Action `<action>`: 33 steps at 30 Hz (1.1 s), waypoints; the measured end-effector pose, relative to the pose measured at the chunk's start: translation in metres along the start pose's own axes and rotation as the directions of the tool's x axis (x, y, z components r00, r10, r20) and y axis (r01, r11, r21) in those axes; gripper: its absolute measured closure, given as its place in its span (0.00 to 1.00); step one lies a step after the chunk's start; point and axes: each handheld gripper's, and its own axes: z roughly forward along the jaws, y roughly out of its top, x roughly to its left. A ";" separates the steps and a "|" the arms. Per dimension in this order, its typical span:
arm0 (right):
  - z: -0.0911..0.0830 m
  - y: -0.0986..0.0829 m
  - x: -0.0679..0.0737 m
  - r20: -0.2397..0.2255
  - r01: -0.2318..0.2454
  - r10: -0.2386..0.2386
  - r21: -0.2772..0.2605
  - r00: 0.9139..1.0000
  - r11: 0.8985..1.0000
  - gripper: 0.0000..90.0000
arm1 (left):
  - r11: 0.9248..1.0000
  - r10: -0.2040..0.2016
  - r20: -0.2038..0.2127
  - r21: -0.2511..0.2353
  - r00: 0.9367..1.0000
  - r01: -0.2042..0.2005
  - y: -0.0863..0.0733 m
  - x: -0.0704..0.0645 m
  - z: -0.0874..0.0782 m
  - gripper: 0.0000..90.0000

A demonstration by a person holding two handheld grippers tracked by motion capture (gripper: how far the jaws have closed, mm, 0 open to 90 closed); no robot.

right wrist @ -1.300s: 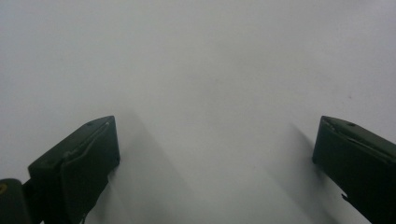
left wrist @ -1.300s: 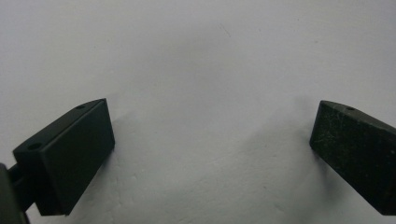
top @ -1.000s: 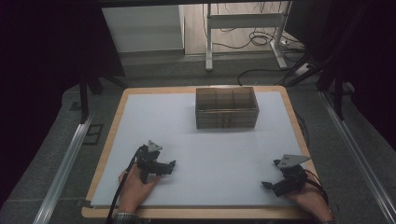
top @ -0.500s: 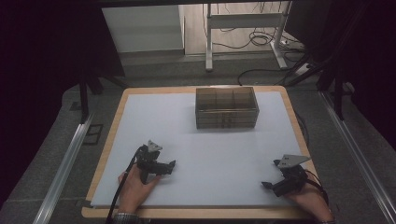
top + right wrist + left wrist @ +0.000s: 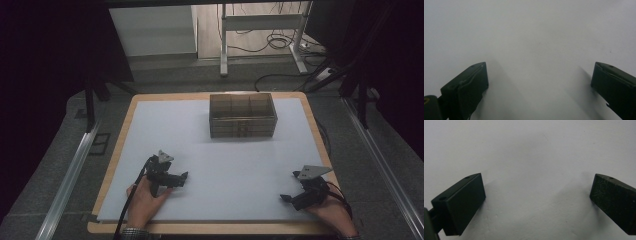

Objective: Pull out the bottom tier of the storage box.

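A brown box (image 5: 242,115) with three open compartments on top stands at the far middle of the white table sheet (image 5: 220,165). My left gripper (image 5: 181,177) rests low on the sheet at the near left, held by a hand. Its jaws stand wide apart over bare white surface in the left gripper view, gripper midpoint (image 5: 537,197). My right gripper (image 5: 286,198) lies at the near right corner, pointing left. Its jaws are also spread wide with nothing between them, gripper midpoint (image 5: 539,82).
The wooden table edge (image 5: 200,229) frames the sheet. Metal rails (image 5: 70,180) run along both sides of the table. Beyond the far edge are a desk frame (image 5: 260,22) and cables on the floor.
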 end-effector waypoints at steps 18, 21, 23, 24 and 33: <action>-0.007 0.013 0.000 0.038 0.033 -0.033 0.015 0.999 0.999 0.16 | 1.000 0.000 0.000 0.000 1.000 0.000 0.000 0.000 0.000 0.00; -0.007 0.015 0.000 0.038 0.035 -0.035 0.018 0.999 0.999 0.18 | 1.000 0.000 0.000 0.000 1.000 0.000 0.000 0.000 0.000 0.00; -0.007 0.016 0.000 0.038 0.036 -0.037 0.017 0.999 0.999 0.18 | 1.000 0.000 0.000 0.000 1.000 0.000 0.000 0.000 0.000 0.00; -0.006 0.018 -0.001 0.038 0.038 -0.039 0.019 0.999 0.999 0.19 | 1.000 0.000 0.000 0.000 1.000 0.000 0.000 0.000 0.000 0.00; -0.003 0.027 -0.001 0.064 0.069 -0.070 0.020 0.995 0.997 0.25 | 1.000 0.000 0.000 0.000 1.000 0.000 0.000 0.000 0.000 0.00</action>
